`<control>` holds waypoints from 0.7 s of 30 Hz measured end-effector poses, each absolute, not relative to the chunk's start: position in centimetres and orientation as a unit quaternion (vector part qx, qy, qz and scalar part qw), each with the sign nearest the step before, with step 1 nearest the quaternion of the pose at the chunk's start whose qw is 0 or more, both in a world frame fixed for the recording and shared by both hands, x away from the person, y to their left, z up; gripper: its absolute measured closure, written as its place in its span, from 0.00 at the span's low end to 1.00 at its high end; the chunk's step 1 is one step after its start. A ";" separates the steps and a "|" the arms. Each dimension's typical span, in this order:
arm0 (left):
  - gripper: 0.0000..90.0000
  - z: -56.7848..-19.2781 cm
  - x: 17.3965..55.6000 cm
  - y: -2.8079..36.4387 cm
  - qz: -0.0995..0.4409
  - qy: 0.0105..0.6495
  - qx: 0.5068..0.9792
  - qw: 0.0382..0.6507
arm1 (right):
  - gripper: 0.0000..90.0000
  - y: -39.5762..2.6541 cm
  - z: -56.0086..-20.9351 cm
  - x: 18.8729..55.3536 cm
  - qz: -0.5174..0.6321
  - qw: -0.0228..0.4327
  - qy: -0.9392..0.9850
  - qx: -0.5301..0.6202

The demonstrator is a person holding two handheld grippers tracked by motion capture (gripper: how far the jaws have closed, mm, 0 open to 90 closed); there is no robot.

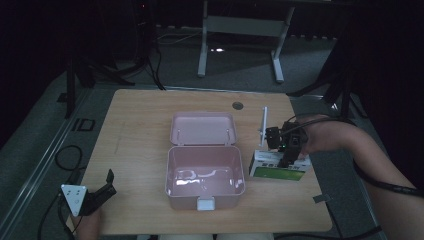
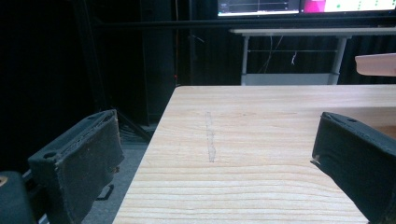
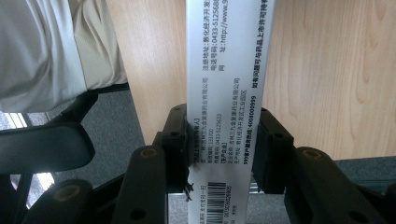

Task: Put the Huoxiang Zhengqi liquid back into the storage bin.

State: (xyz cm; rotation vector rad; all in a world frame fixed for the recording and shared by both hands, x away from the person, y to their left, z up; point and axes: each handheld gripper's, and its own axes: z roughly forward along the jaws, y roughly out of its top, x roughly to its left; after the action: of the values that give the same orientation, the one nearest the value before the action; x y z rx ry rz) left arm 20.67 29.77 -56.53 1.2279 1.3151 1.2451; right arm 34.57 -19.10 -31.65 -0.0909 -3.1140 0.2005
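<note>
An open pink plastic box (image 1: 205,192) stands mid-table, its lid (image 1: 203,128) folded back flat behind it. Just right of it is a white and green medicine carton (image 1: 277,167), with my right gripper (image 1: 286,159) shut on it from above. In the right gripper view the carton's white side (image 3: 229,70), printed with text and a barcode, is clamped between both black pads (image 3: 180,140); the right gripper (image 3: 223,135) holds it over the table's edge. My left gripper (image 1: 107,182) rests at the table's near left corner. It stands open (image 2: 215,149) with only bare wood between its jaws.
A round cable hole (image 1: 237,105) sits near the table's far edge. A white desk frame (image 1: 240,30) stands beyond the table. A thin white upright strip (image 1: 263,125) rises beside the right gripper. A person's light clothing (image 3: 42,46) and a black chair part (image 3: 46,144) lie below the carton.
</note>
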 end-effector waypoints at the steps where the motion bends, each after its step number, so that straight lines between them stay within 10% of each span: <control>1: 0.02 -56.5 20.7 29.8 0.505 0.534 0.499 0.459 | 0.69 -18.6 -31.4 34.6 0.062 0.010 -0.998 -0.031; 21: 0.02 -56.5 20.6 29.9 0.503 0.531 0.499 0.465 | 0.69 -10.5 -30.8 33.7 0.062 0.018 -0.998 0.013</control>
State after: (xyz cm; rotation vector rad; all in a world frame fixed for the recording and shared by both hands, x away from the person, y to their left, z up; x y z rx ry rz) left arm 20.62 29.89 -56.52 1.2258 1.3053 1.2343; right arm 33.69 -10.45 -30.83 0.0392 -3.0993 0.1922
